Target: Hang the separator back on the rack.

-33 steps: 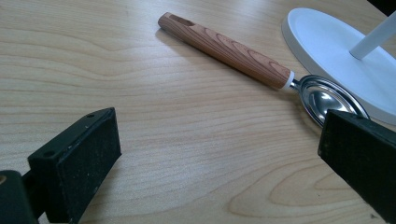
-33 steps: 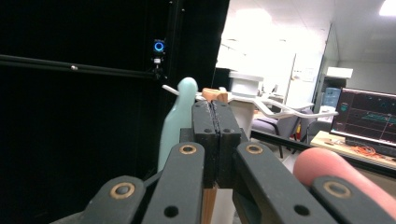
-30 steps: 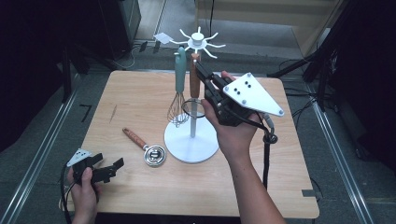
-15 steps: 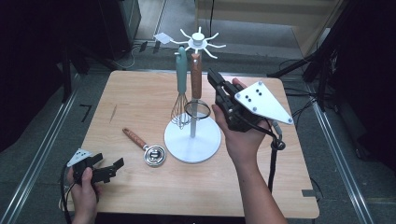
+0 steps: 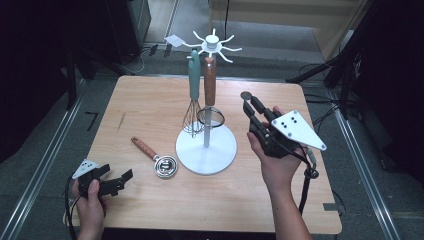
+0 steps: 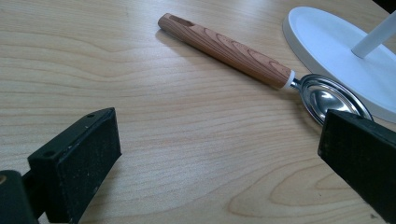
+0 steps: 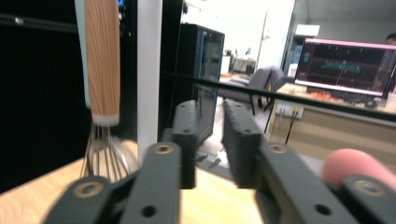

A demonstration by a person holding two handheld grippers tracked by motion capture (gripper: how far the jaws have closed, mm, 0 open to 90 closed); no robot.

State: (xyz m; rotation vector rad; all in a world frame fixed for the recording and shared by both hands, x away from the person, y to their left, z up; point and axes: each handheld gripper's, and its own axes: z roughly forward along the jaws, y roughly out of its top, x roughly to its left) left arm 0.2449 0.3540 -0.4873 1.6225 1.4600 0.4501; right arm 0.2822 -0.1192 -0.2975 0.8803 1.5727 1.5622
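Wooden bench (image 5: 150,105), pale grain, with a white utensil stand (image 5: 206,147) at its centre: round base, upright pole, spoked hanger head at the top. Hanging from the spokes are a teal-handled whisk (image 5: 193,95) on the left and a wood-handled utensil (image 5: 209,87) just right of it; the wire end of the latter is a ring that crosses the pole, its exact form hard to read. In the right claw view both handles are cut off at the top edge and the teal one is mostly hidden behind the wooden one. A wood-handled scoop (image 5: 154,156) lies flat on the bench just left of the stand's base, its metal bowl near the base rim; in the left claw view the bowl is partly covered by the claw's right jaw. Left claw (image 5: 112,182) sits low at the near left corner, jaws wide apart and empty, pointing toward the scoop. Right claw (image 5: 252,117) is held above the bench to the right of the stand, apart from it; its jaws have just been opening, now a narrow gap with nothing between them. A blurred fingertip intrudes at that view's lower right.
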